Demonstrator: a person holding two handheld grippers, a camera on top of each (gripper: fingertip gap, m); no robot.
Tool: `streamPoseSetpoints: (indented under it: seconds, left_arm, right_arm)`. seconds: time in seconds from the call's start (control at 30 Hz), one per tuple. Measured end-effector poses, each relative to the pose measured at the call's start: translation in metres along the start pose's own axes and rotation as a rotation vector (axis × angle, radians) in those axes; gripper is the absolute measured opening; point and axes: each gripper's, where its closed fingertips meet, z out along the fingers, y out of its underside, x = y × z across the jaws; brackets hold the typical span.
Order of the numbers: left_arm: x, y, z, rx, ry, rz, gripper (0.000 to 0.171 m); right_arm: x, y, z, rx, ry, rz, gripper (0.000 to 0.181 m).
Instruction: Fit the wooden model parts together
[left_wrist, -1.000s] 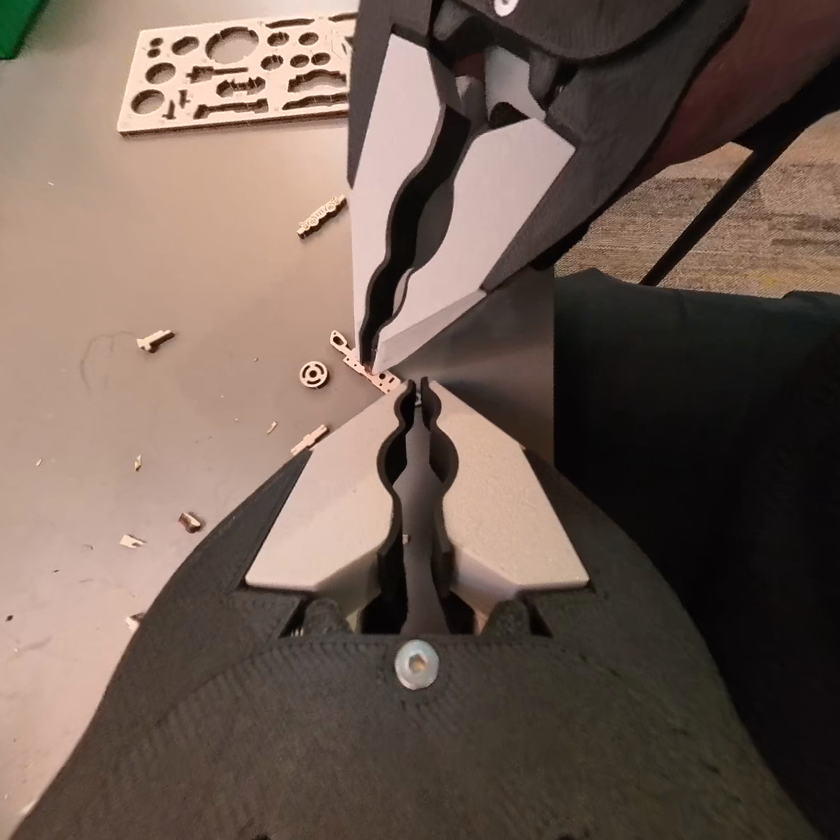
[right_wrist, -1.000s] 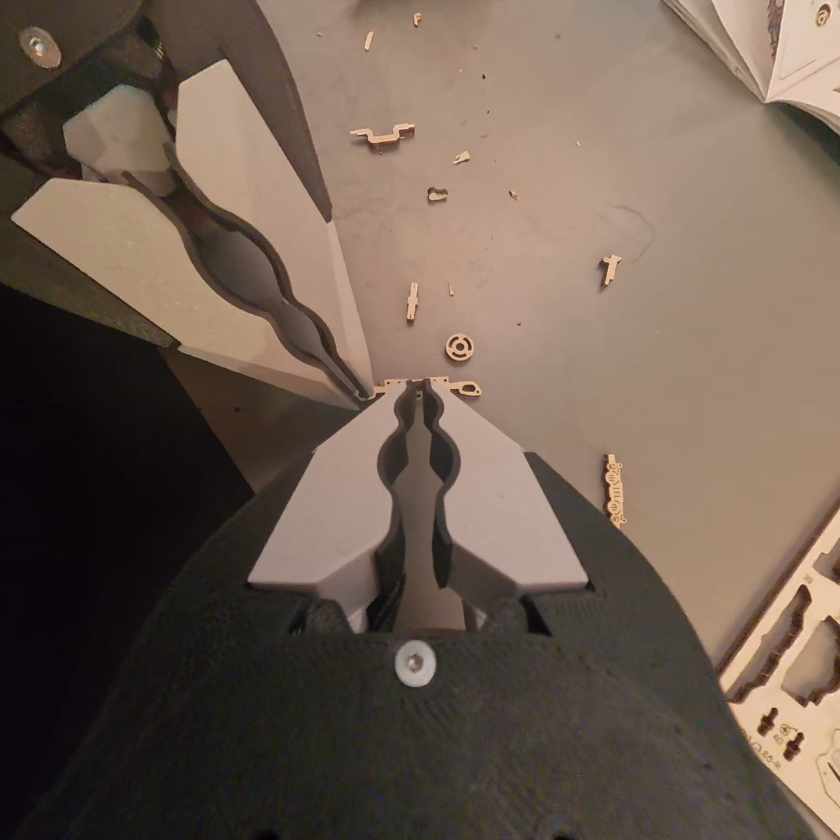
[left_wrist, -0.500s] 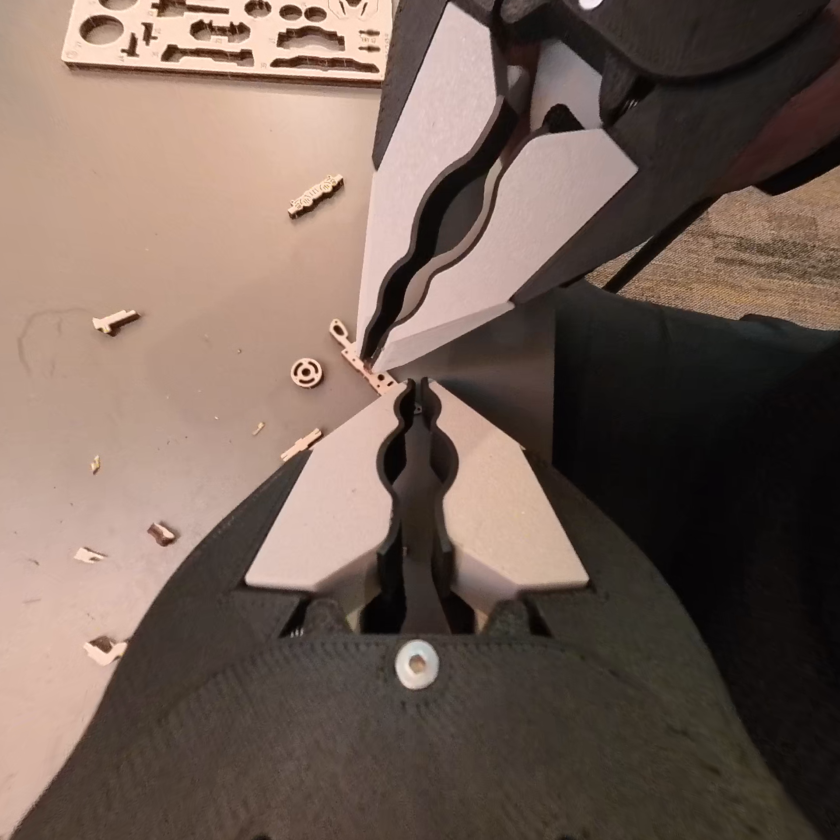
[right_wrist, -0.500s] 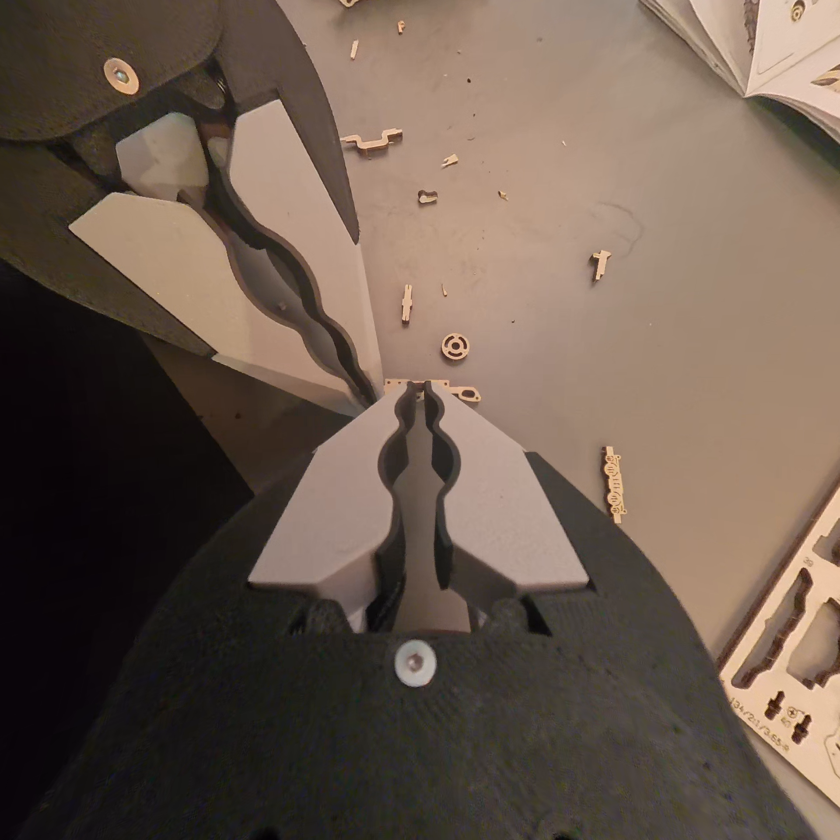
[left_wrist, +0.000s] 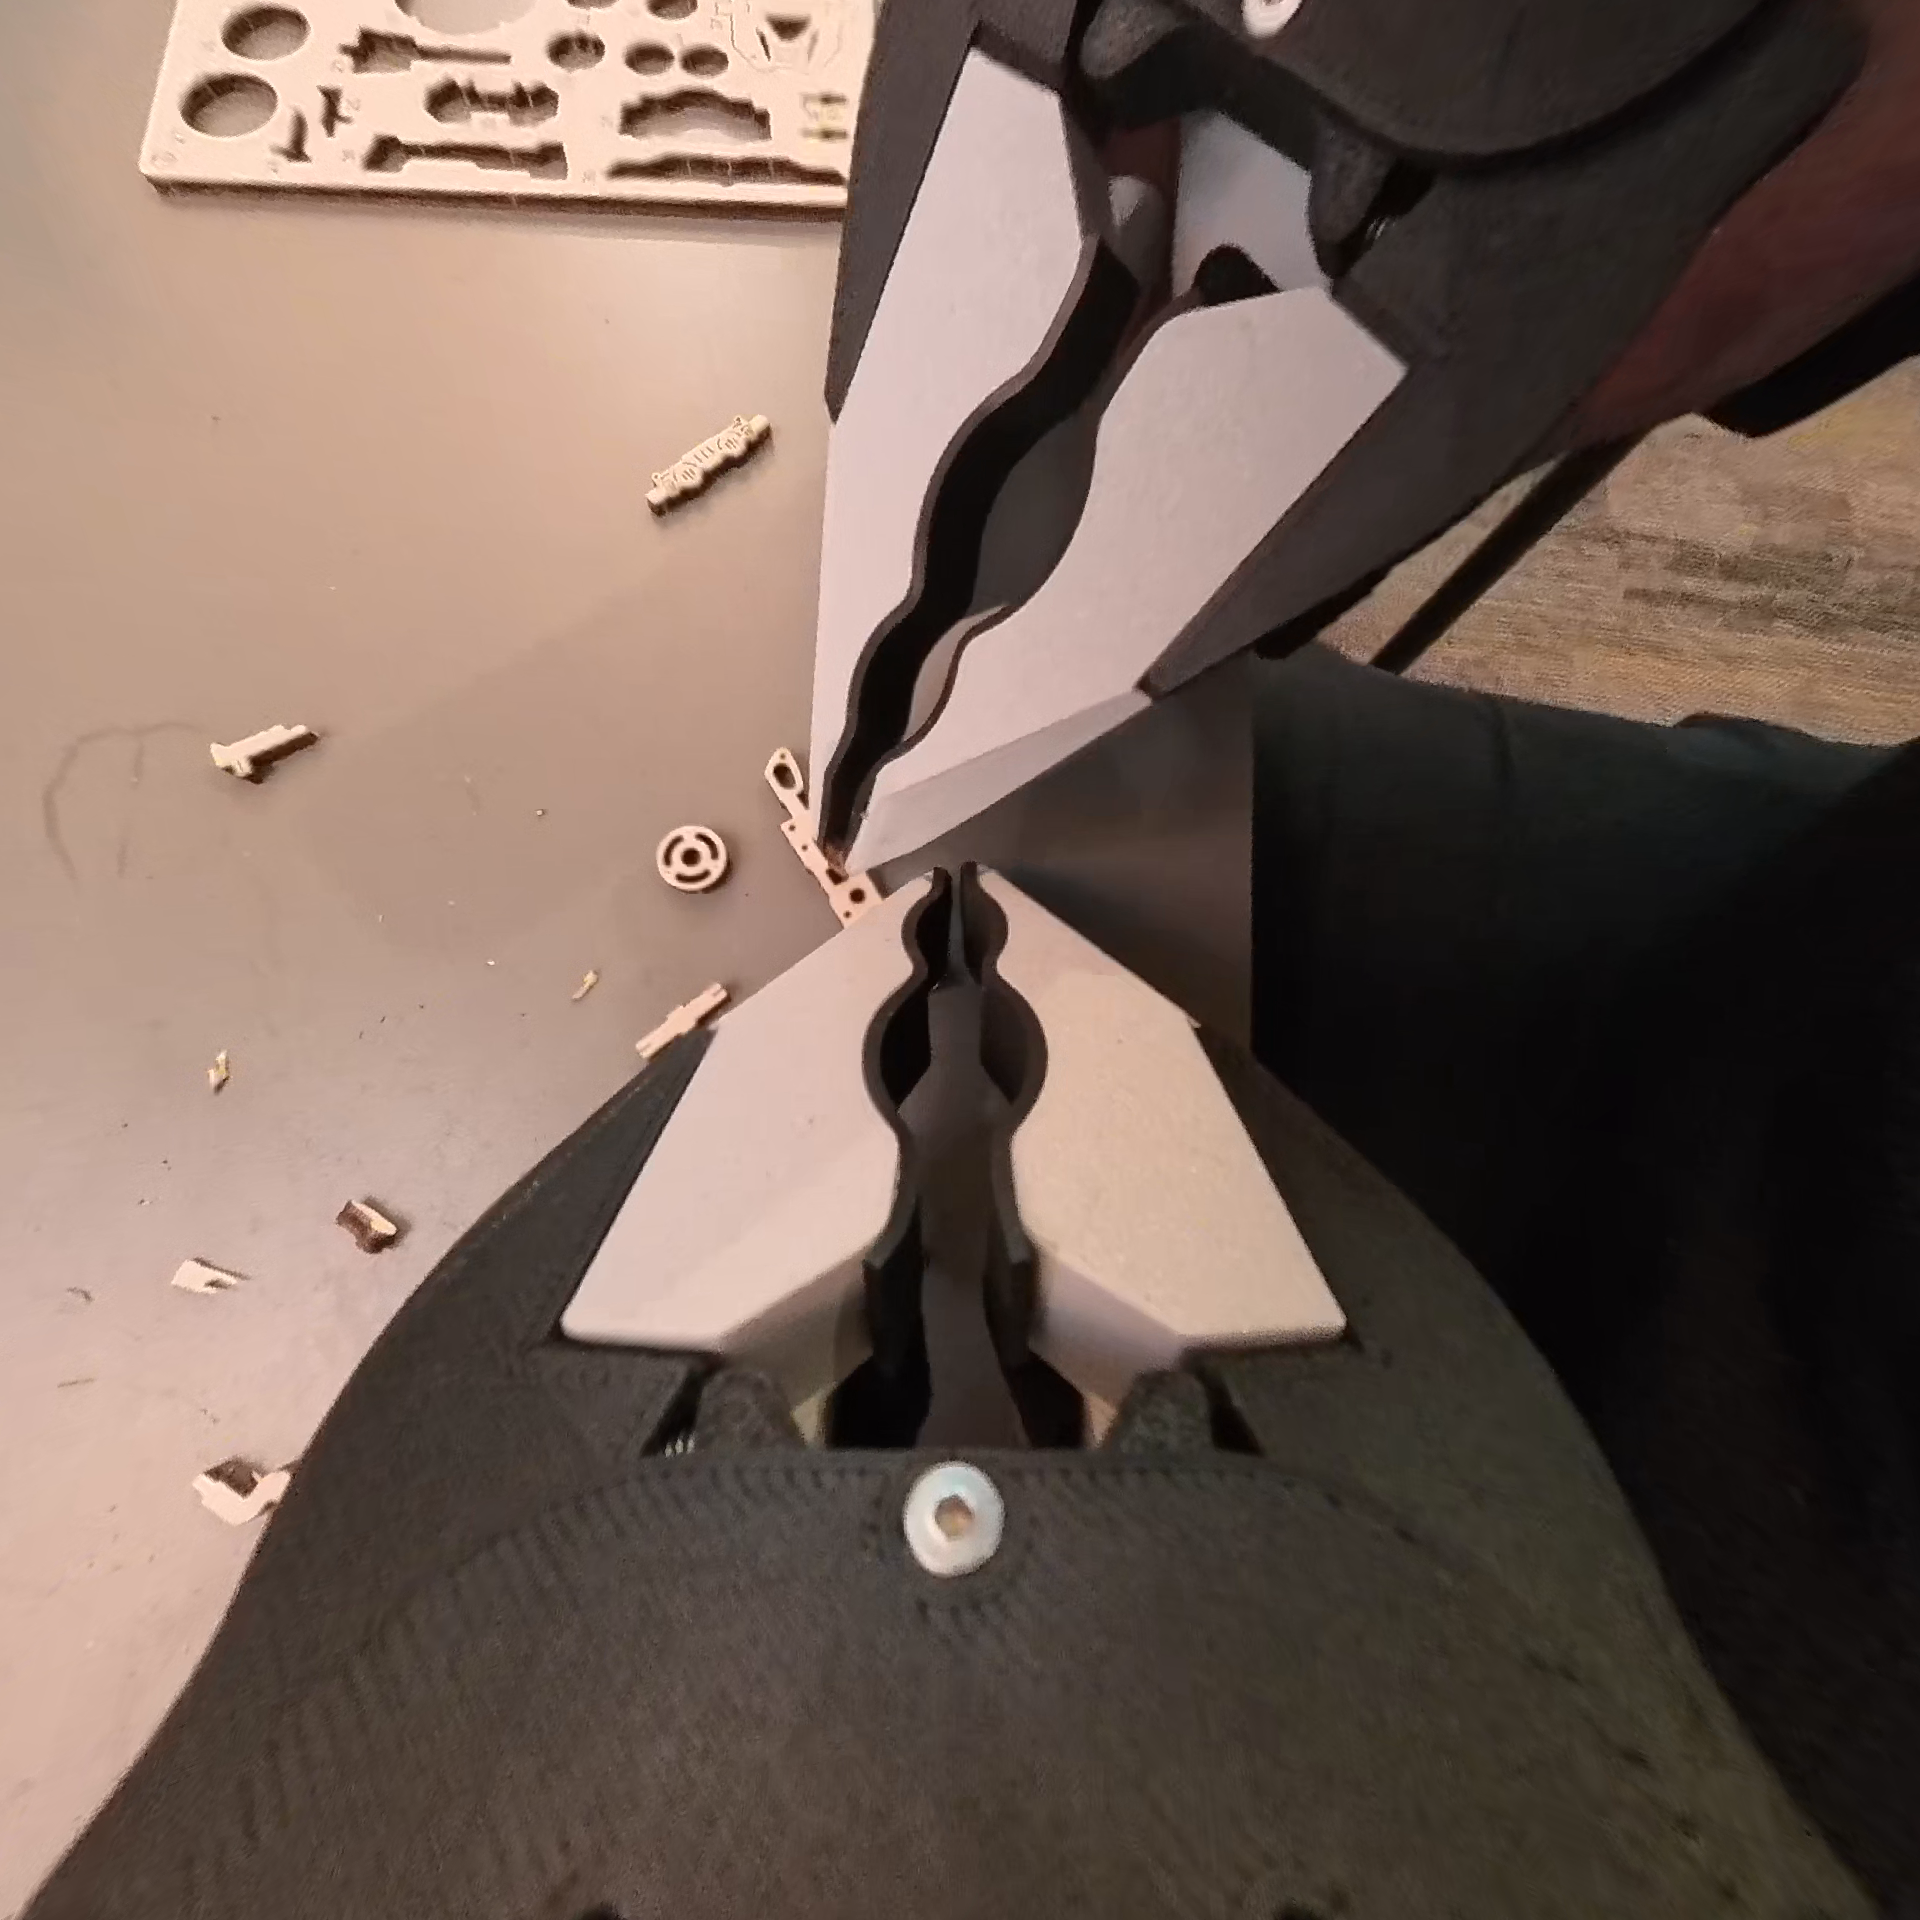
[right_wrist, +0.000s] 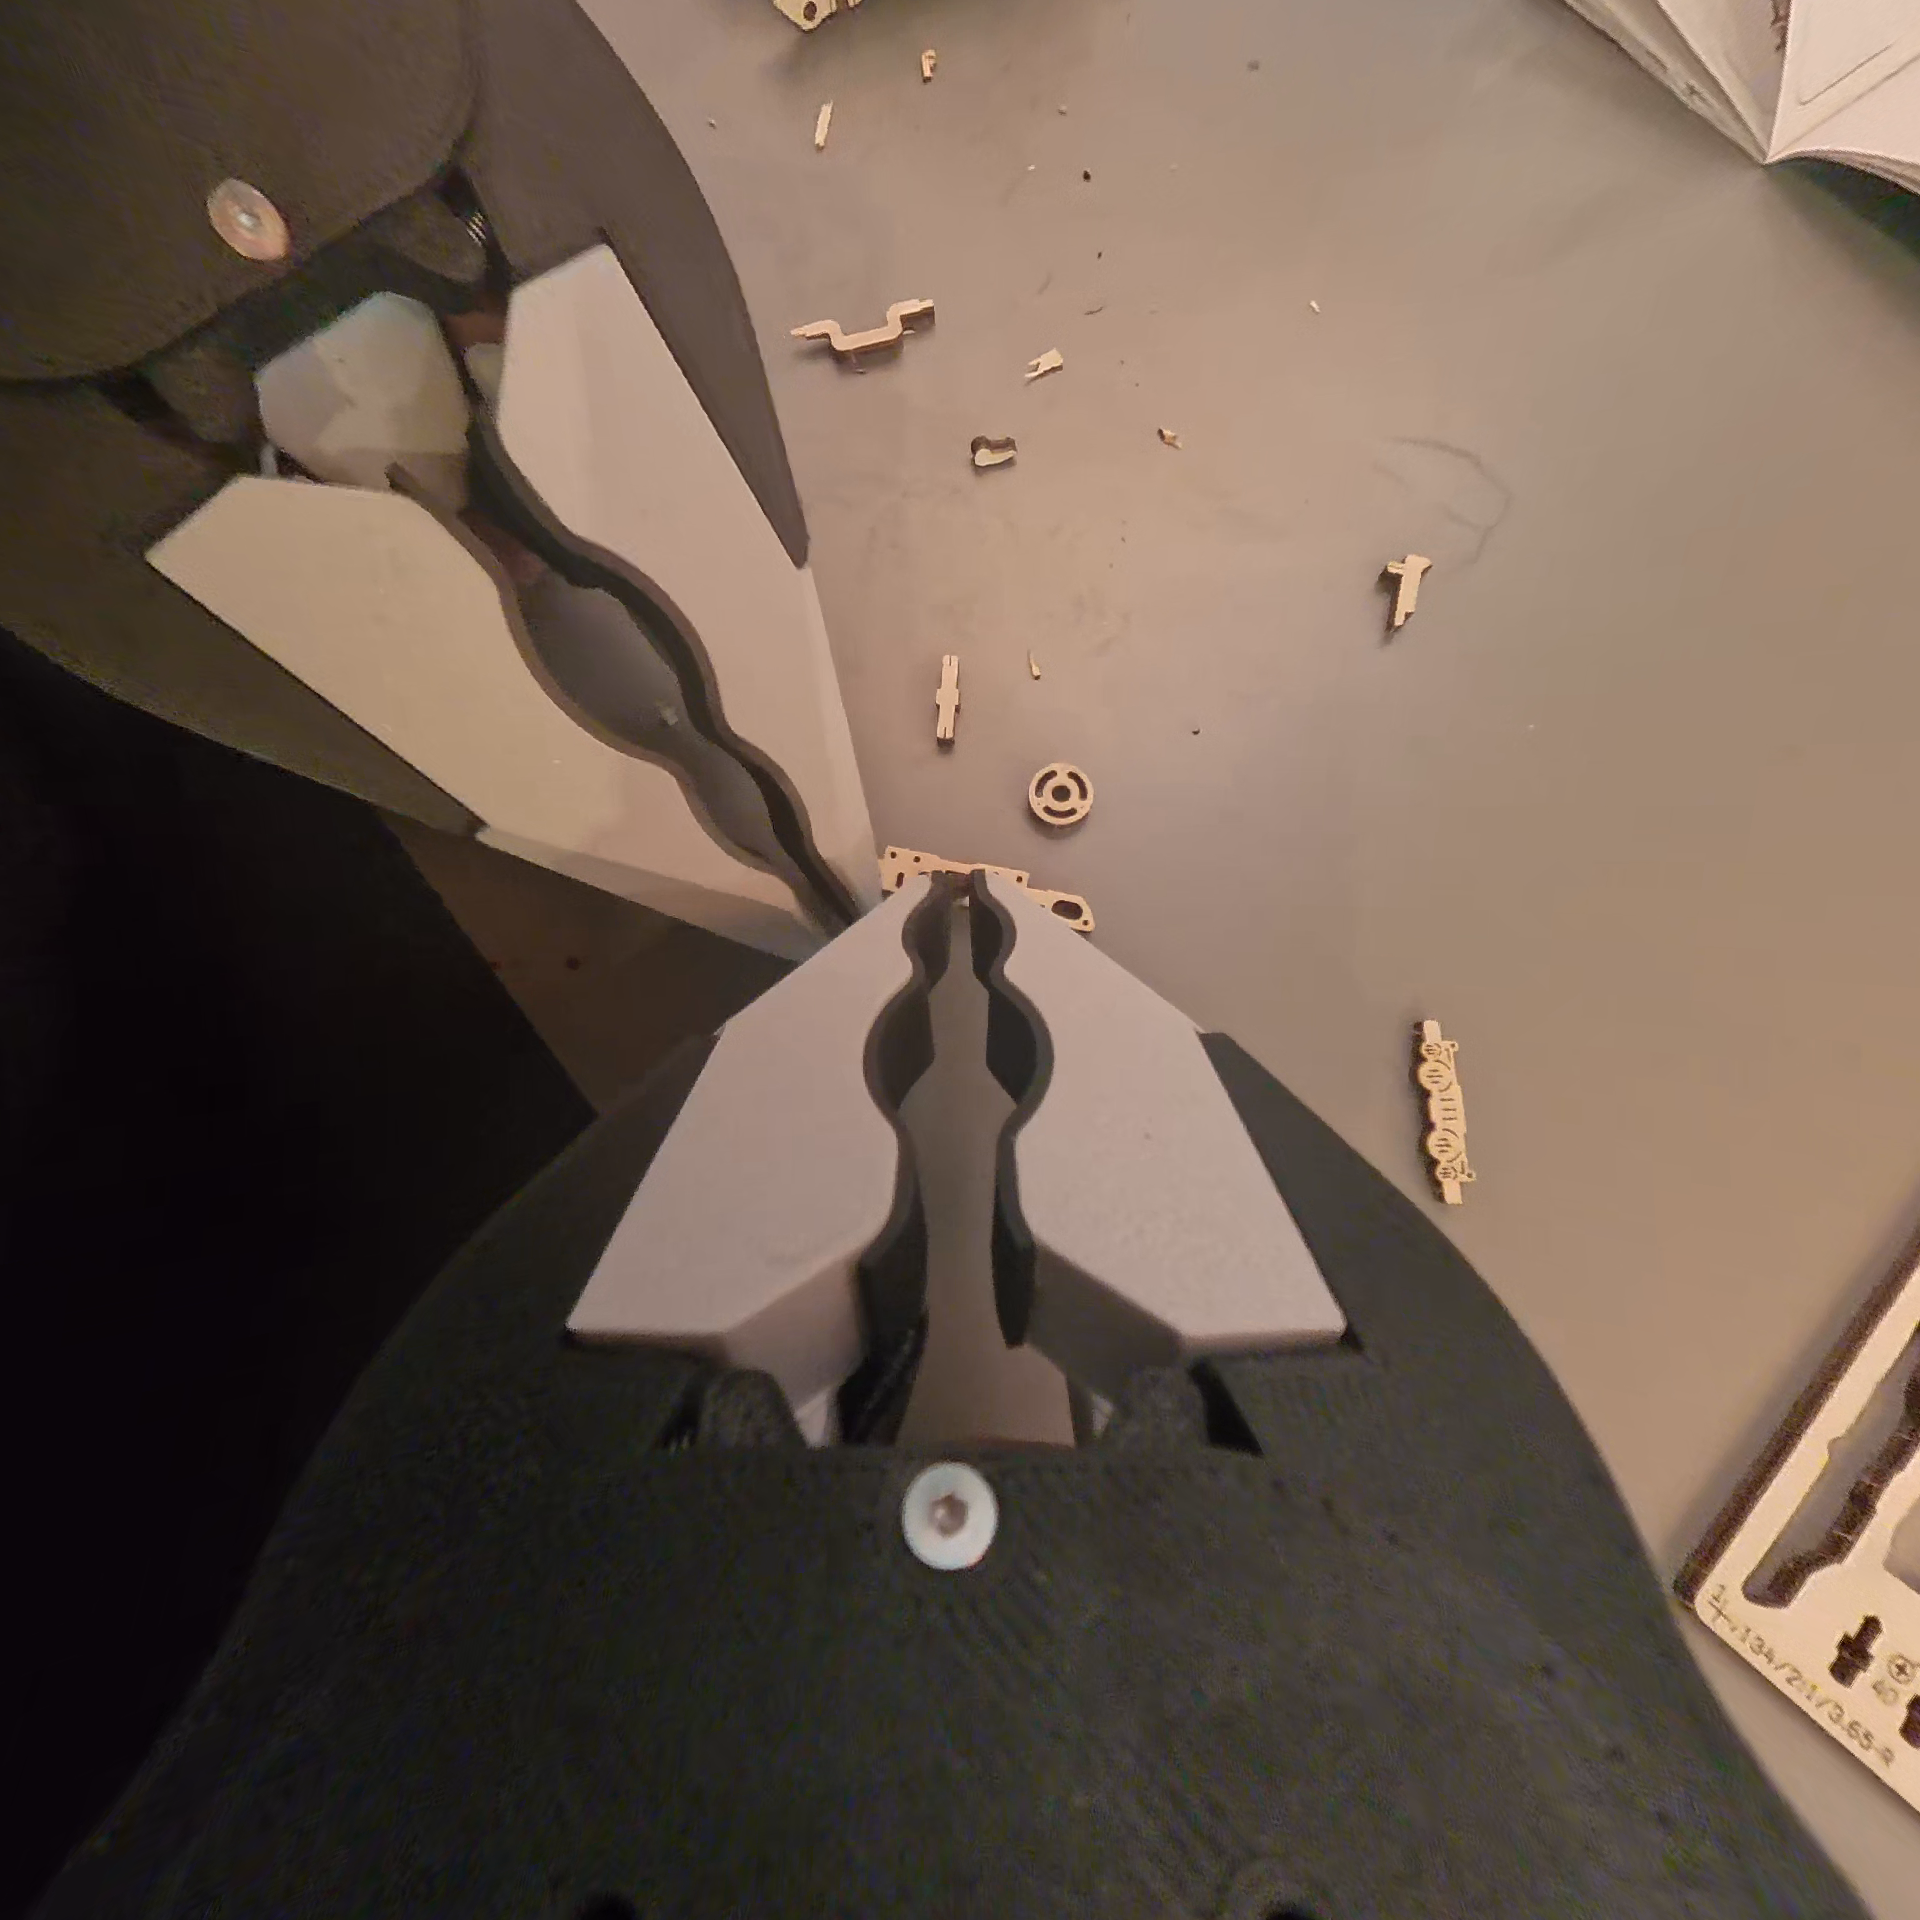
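A: Left wrist view, edges first. Bench (left_wrist: 364, 623) edge runs just right of both tools; beyond it a dark-clad lap and carpet. Open grey room lies to the left, w/ only small bits on it.

B: Right wrist view agrees: drop-off on its left side, free bench (right_wrist: 1455, 831) ahead and to the right.

A: Fingers? Left gripper (left_wrist: 954, 883): tips nearly together, thin slit only. Can't tell from here if anything sits in it.

B: Right view shows the left gripper (right_wrist: 847, 909) tips closed at the end of the thin wooden strip (right_wrist: 935, 865). Right gripper (right_wrist: 958, 883) is nipped on the same strip mid-length, narrow gap, its eyelet end sticking out right.

A: Confirmed in mine: right gripper (left_wrist: 840, 831) tips pinch the wooden strip (left_wrist: 805, 831), held off the bench, near the edge.

B: Only in my view: open booklet (right_wrist: 1818, 94) top right, Z-shaped piece (right_wrist: 868, 327), hook bit (right_wrist: 992, 452).

A: Only in mine: most of a punched-out sheet (left_wrist: 499, 114) at far end. Both views show the ring piece (left_wrist: 698, 858), patterned bar (left_wrist: 709, 462), T-peg (left_wrist: 262, 748).
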Motion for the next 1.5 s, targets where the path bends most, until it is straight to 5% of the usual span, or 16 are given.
streamPoseSetpoints:
  seconds: [0.1,0.6,0.73,0.9,1.5]
  left_arm:
    - [-0.006,-0.007,-0.01,0.075,-0.006,-0.064,0.002]
    - [-0.004,0.003,0.0,-0.023,0.013,-0.098,0.0]
    - [-0.014,-0.006,-0.013,0.085,0.004,-0.181,0.001]
    - [-0.019,0.003,-0.005,-0.002,-0.038,-0.154,0.0]
    - [-0.017,-0.004,0.004,-0.005,-0.093,-0.104,0.0]
  right_arm:
    - [0.0,0.0,0.0,-0.002,-0.001,0.006,0.001]
    - [0.002,0.001,0.0,-0.038,0.016,-0.029,0.001]
    - [0.002,0.001,-0.001,-0.027,0.0,-0.001,0.001]
    - [0.003,0.0,0.0,-0.019,0.002,-0.015,0.001]
    - [0.01,0.005,-0.004,-0.049,0.093,-0.063,0.001]
